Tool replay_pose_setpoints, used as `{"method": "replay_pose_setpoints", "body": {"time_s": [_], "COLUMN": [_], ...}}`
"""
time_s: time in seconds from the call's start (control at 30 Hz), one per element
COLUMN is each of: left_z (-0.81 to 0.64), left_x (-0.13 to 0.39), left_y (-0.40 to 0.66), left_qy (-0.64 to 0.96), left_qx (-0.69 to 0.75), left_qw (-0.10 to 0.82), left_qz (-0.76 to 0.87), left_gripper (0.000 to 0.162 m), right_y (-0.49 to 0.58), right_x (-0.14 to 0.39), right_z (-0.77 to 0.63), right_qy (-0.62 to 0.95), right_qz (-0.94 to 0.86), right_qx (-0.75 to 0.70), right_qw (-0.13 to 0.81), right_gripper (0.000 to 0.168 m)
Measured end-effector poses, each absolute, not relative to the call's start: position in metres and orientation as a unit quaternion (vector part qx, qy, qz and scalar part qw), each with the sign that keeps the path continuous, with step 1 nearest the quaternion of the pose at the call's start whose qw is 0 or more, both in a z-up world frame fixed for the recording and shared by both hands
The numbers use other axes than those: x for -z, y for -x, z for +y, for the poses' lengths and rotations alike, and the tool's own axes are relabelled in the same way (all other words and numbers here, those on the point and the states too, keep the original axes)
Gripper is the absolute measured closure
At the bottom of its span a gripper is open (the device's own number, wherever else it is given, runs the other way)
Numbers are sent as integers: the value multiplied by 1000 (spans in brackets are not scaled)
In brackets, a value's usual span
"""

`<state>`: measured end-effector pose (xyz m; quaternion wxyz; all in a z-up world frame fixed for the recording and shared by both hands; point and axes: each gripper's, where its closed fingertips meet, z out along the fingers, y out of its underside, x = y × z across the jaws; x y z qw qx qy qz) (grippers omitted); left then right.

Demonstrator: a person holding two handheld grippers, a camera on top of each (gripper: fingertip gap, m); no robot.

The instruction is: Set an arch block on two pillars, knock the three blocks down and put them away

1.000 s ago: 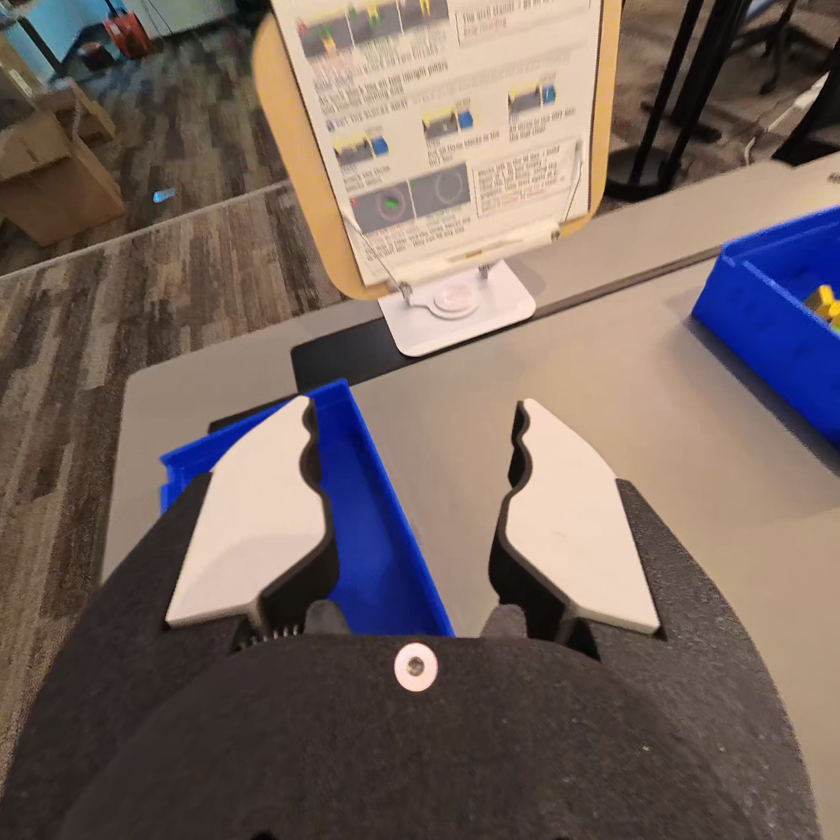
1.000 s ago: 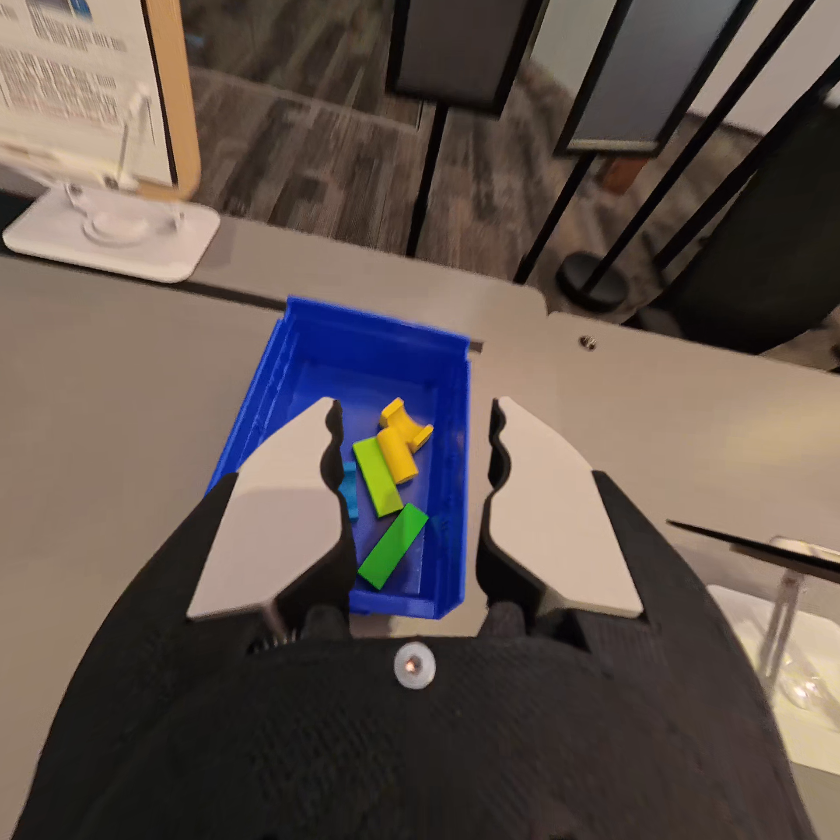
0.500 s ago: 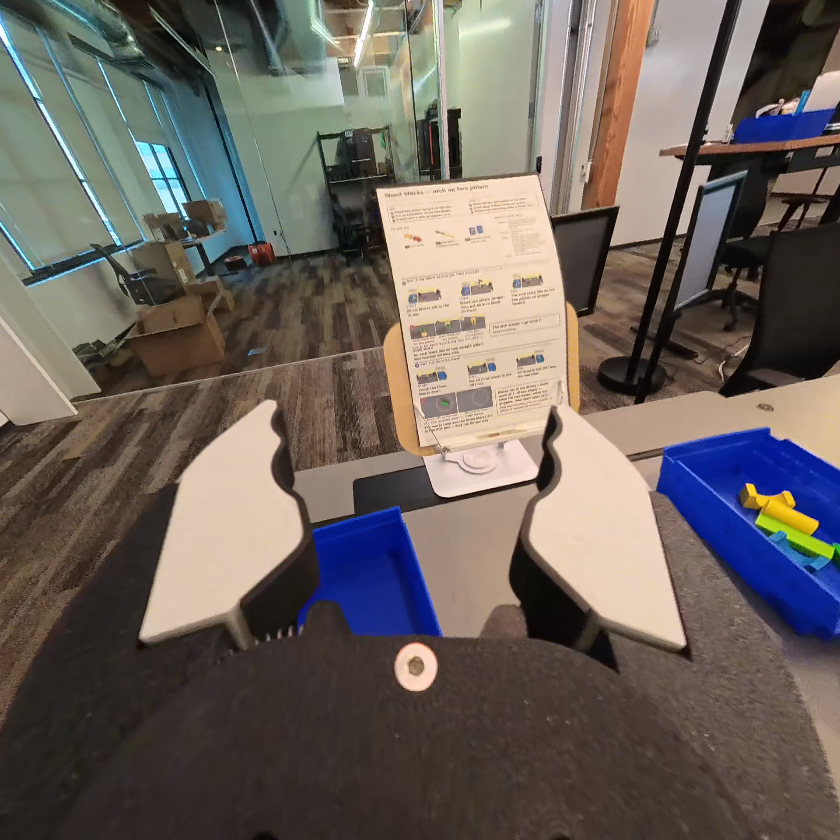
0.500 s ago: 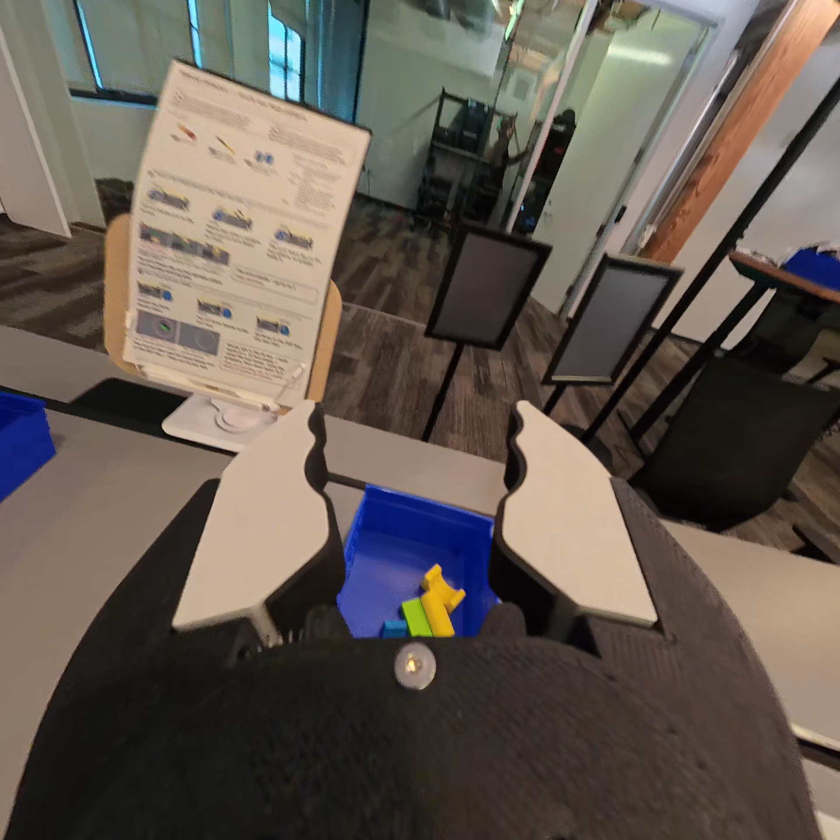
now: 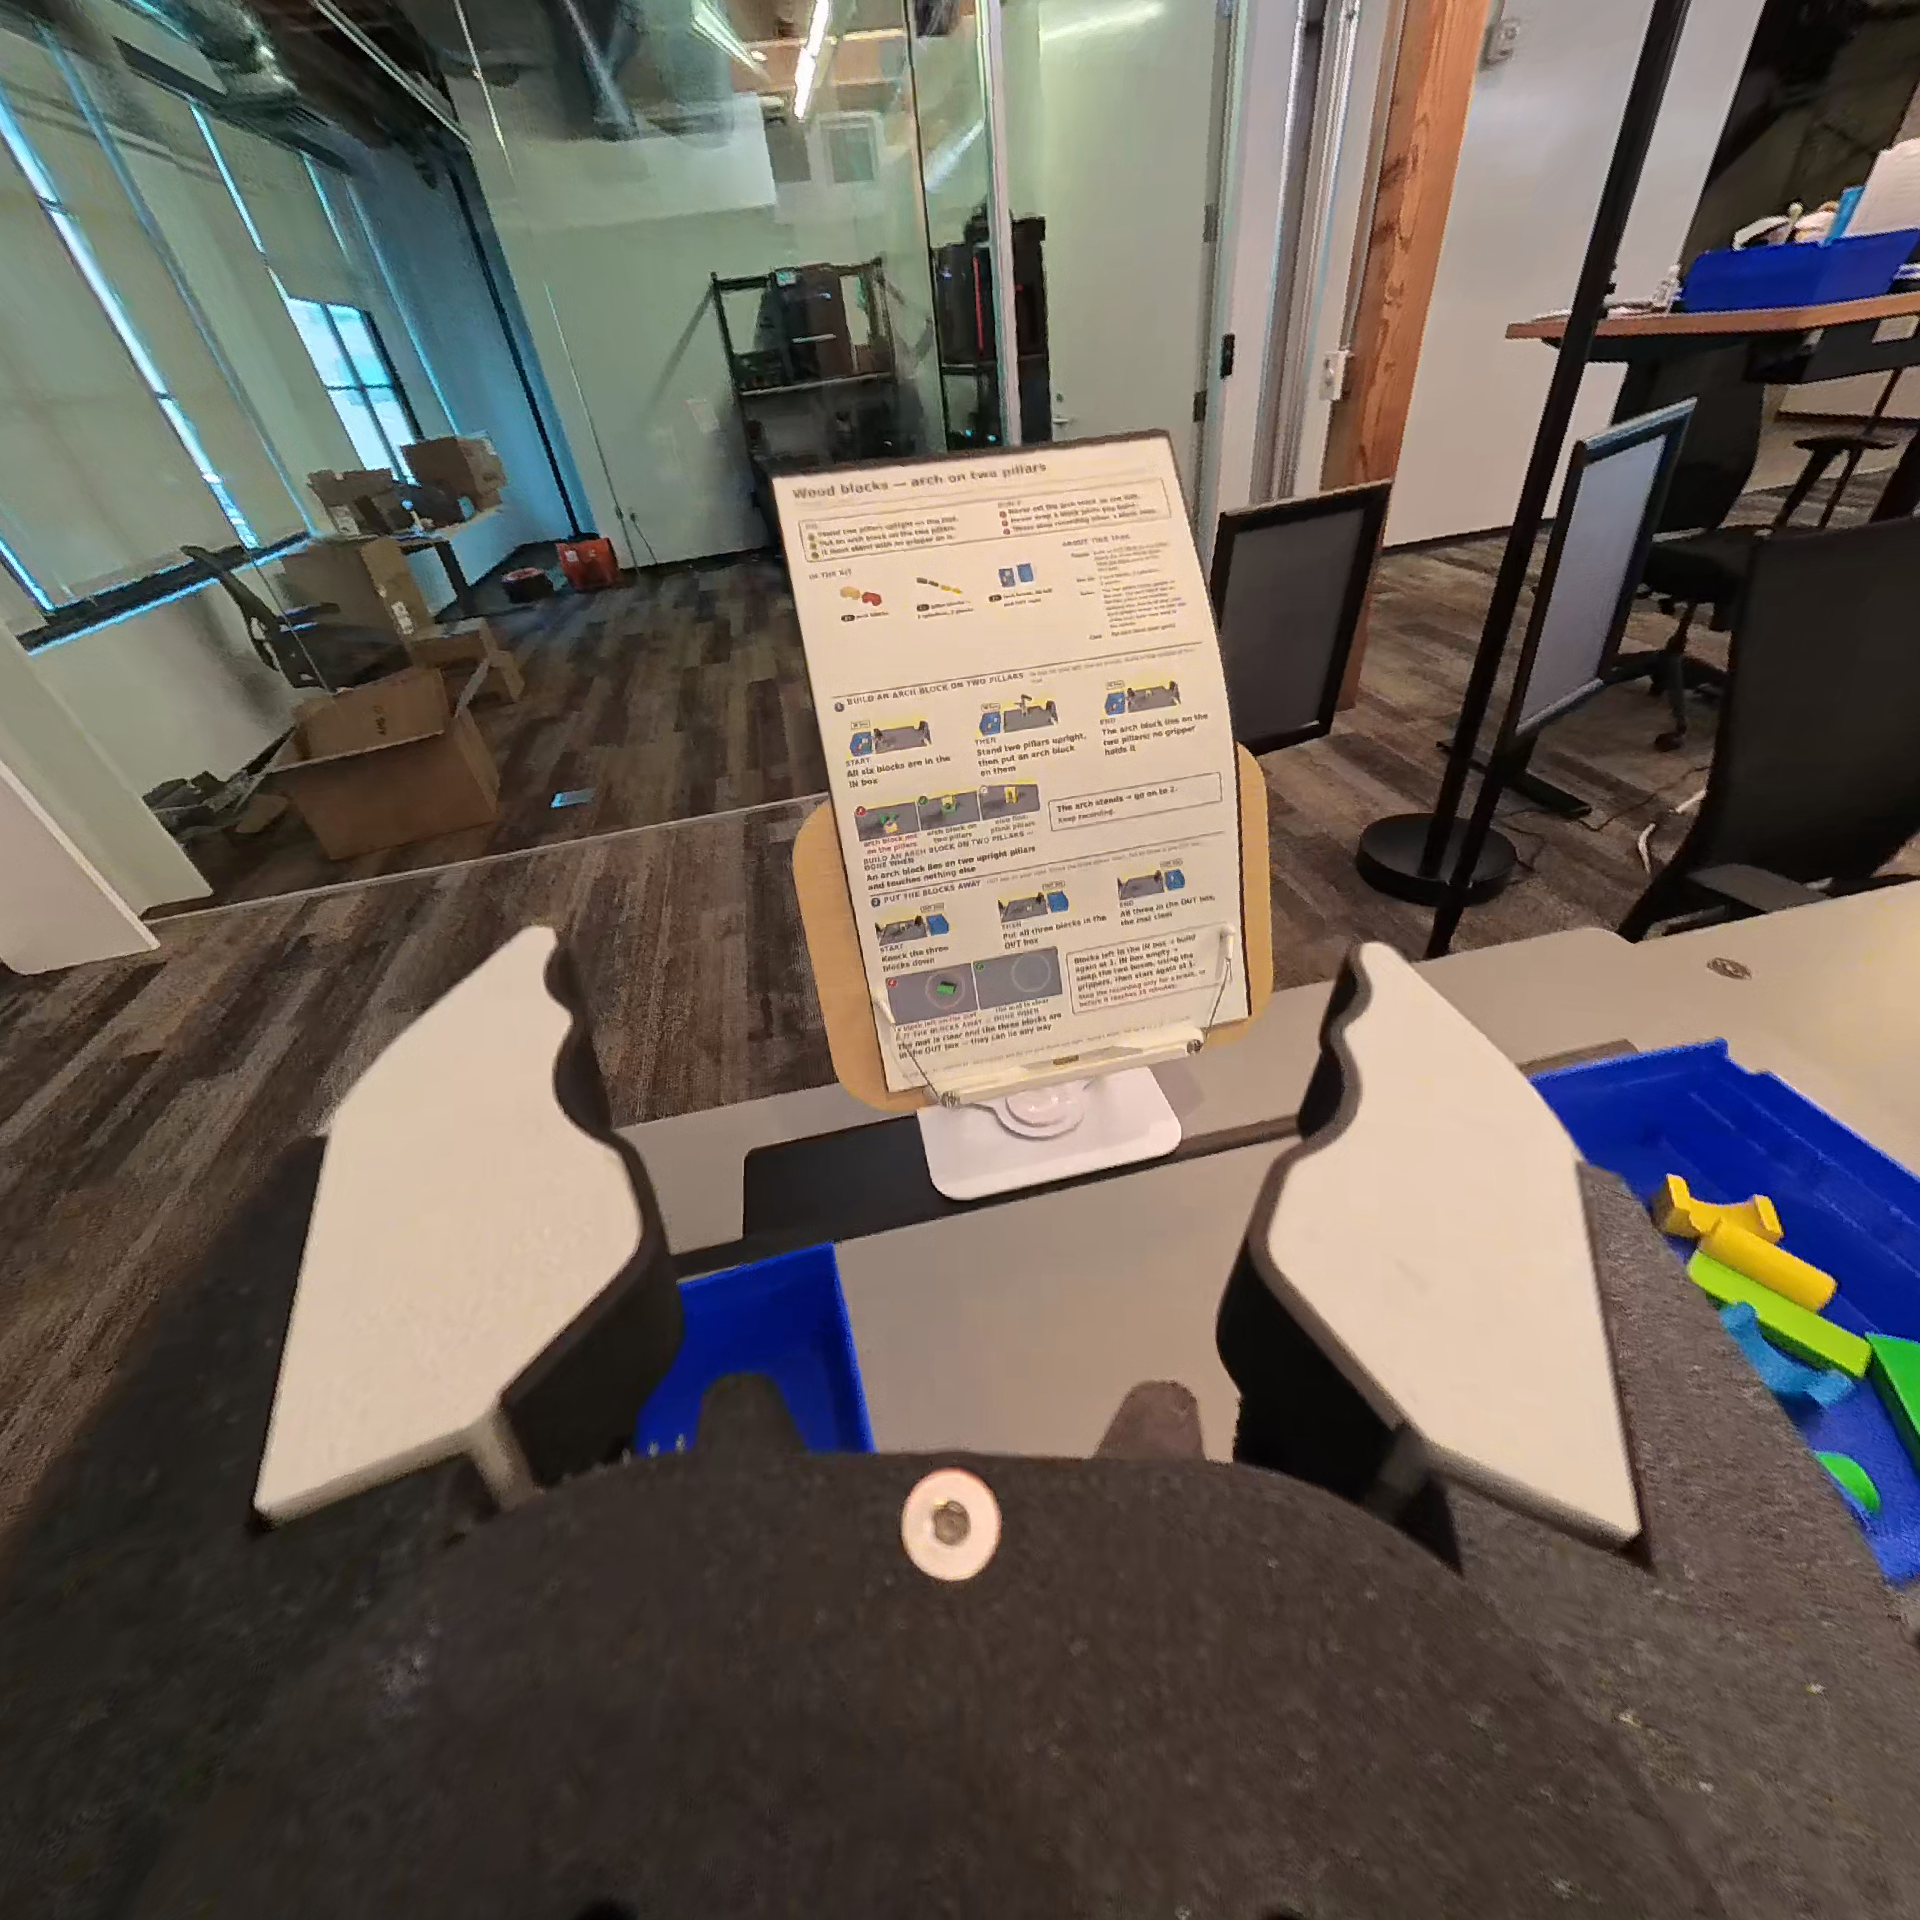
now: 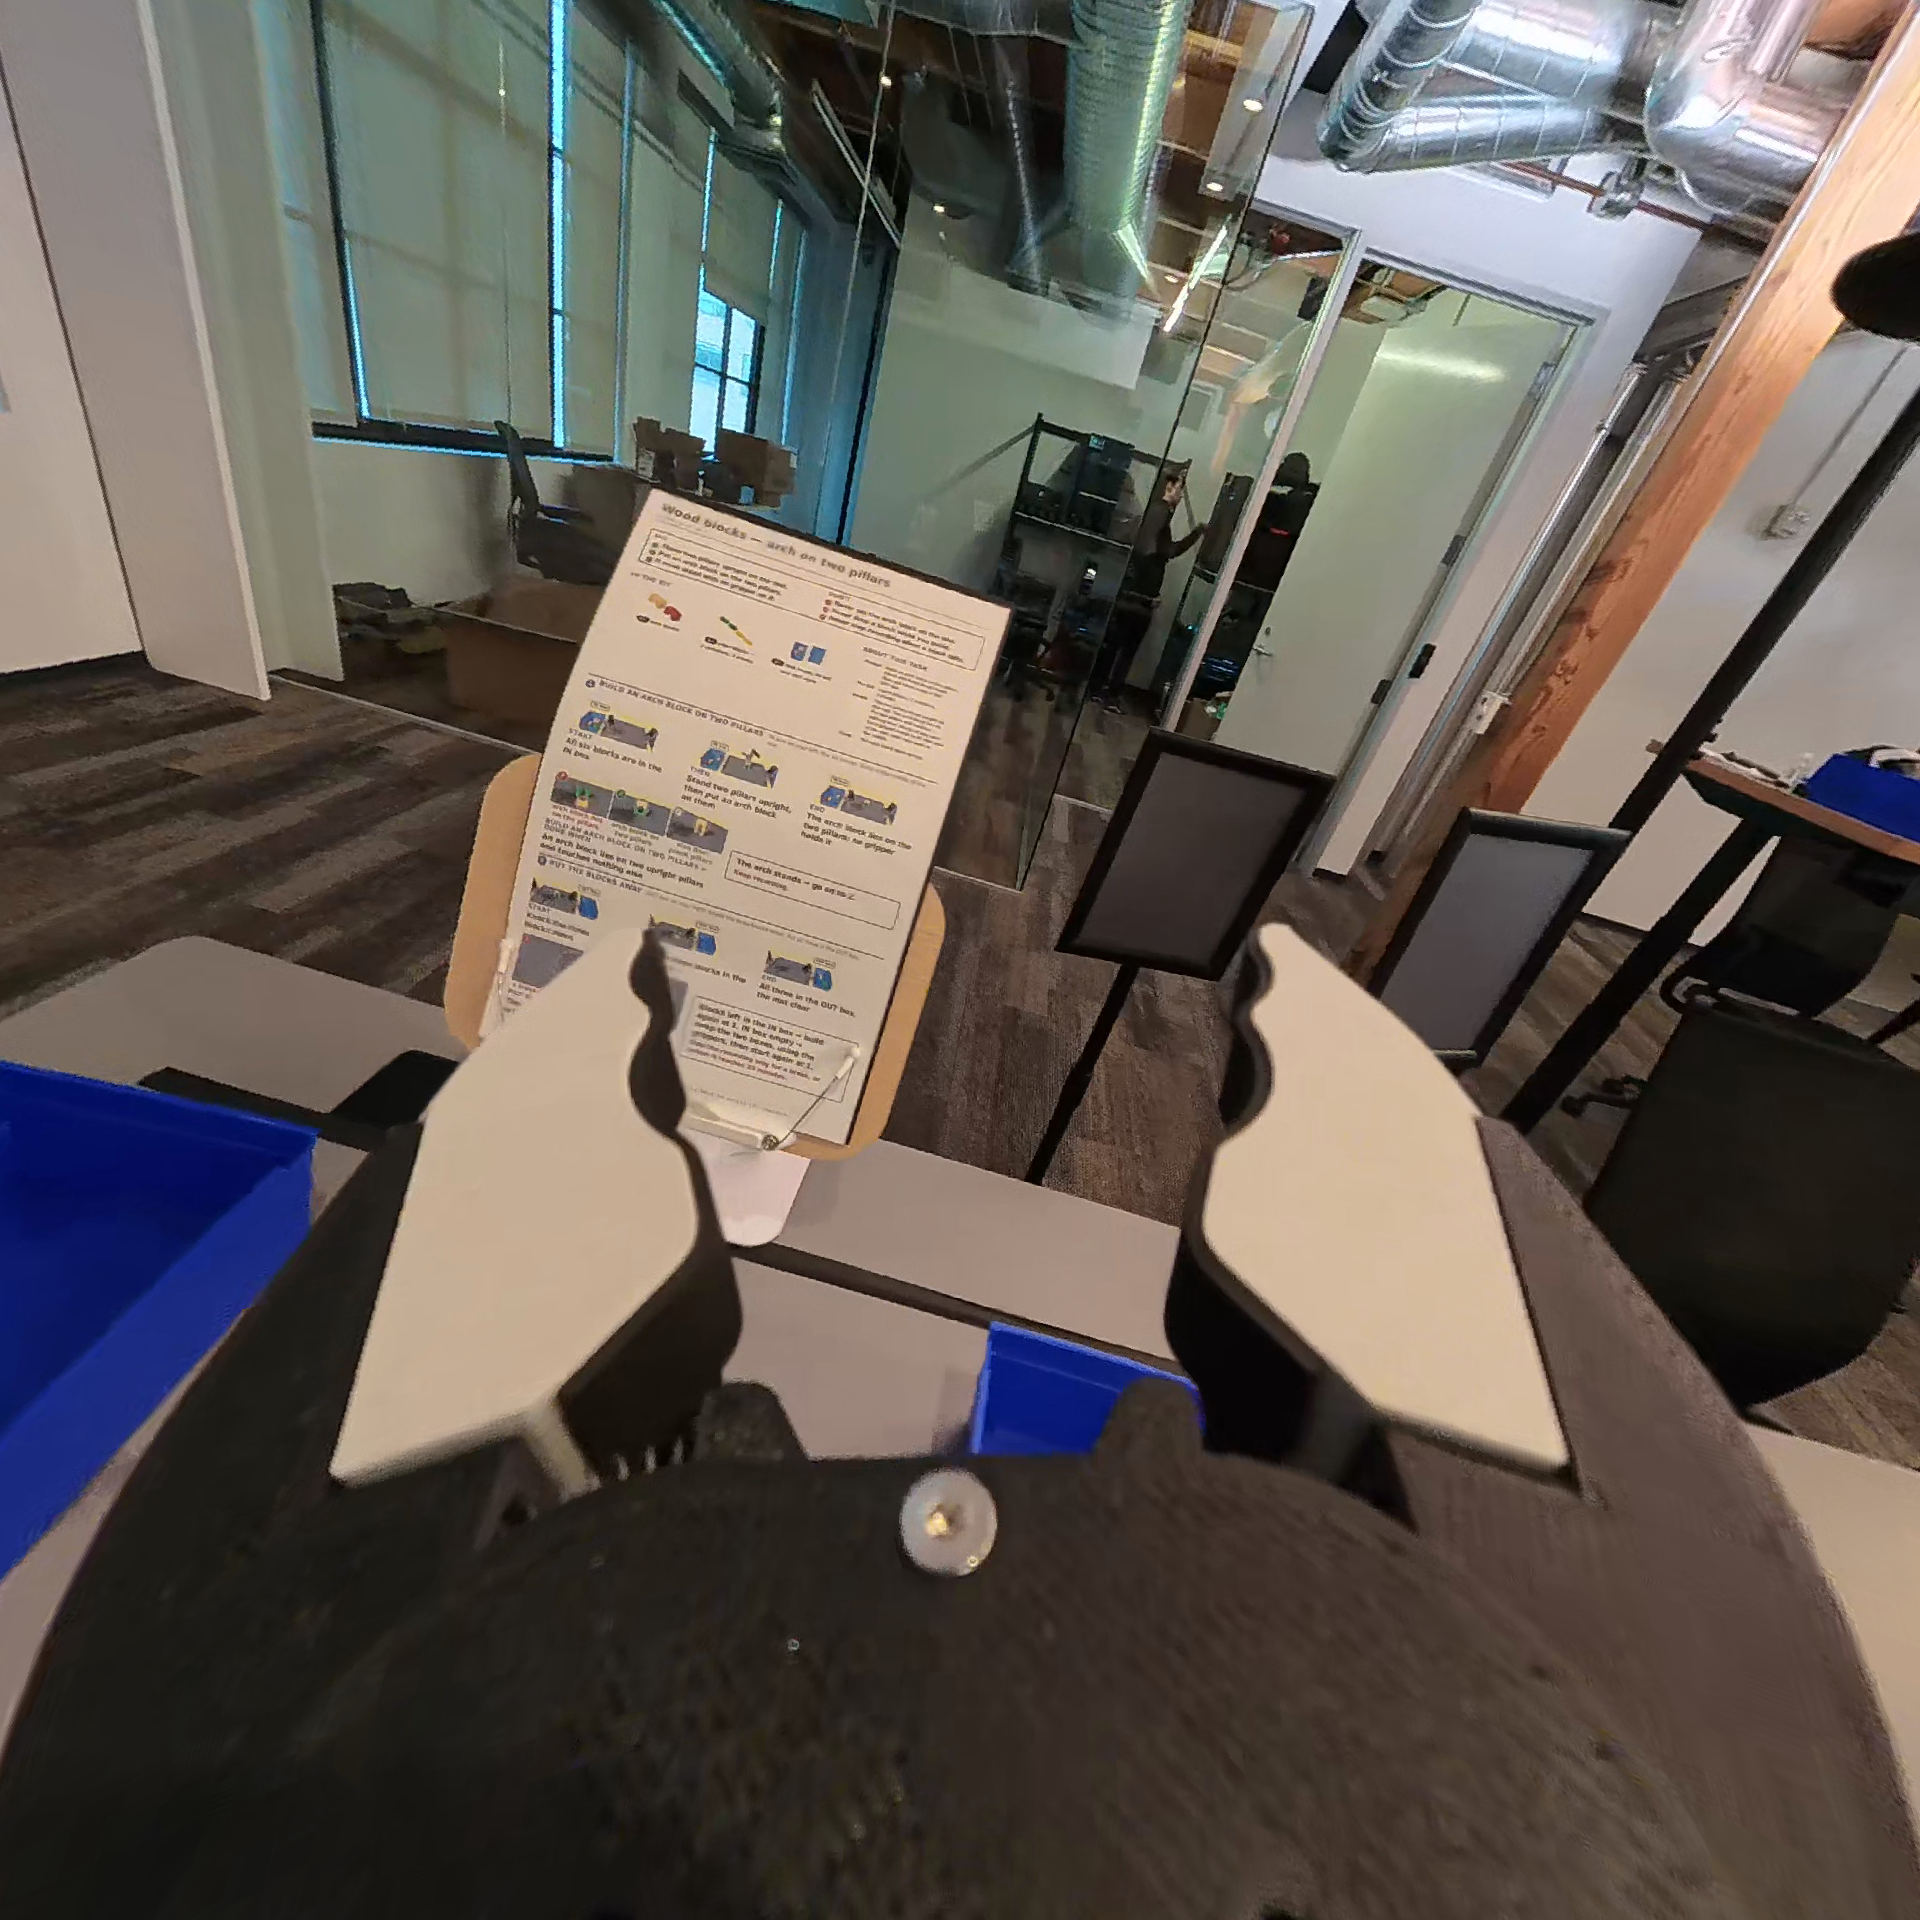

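My left gripper is open and empty, held level above the grey table. In the left wrist view a blue bin at the right holds a yellow arch block, a yellow cylinder, a light green plank, a blue arch block and other green blocks. A second blue bin lies under the left finger. My right gripper is open and empty. Below it only a corner of the blue bin shows; its blocks are hidden.
An instruction sheet on a white stand is at the table's far edge, also in the right wrist view. The other blue bin sits at the left there. Black poles, framed signs and a black chair stand beyond the table.
Both grippers have tilted up from looking down at the bins to looking level across the room. The jaws have stayed open and empty.
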<state>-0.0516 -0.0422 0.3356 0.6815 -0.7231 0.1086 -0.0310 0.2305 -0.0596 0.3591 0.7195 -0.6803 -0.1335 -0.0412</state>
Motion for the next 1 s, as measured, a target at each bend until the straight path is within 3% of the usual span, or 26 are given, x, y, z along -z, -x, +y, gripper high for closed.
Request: {"method": "replay_pose_setpoints", "body": {"time_s": [0.1, 0.3, 0.73, 1.0], "left_z": [-24, 8, 50, 53], "left_x": [-320, -275, -105, -28], "left_y": [41, 25, 10, 11], "left_qy": [728, 725, 803, 836], "left_qx": [26, 2, -10, -11], "left_qw": [679, 686, 595, 549], "left_qz": [94, 60, 12, -1], "left_gripper": [31, 32, 34, 33], "right_y": [-220, -201, -181, -181], "right_x": [-348, -300, -139, -26], "right_z": [-47, -16, 37, 52], "right_qy": [682, 701, 787, 846], "right_qz": [-105, -72, -24, 2], "right_qx": [31, 32, 14, -4], "right_qw": [723, 708, 616, 533], "right_gripper": [52, 42, 42, 42]}}
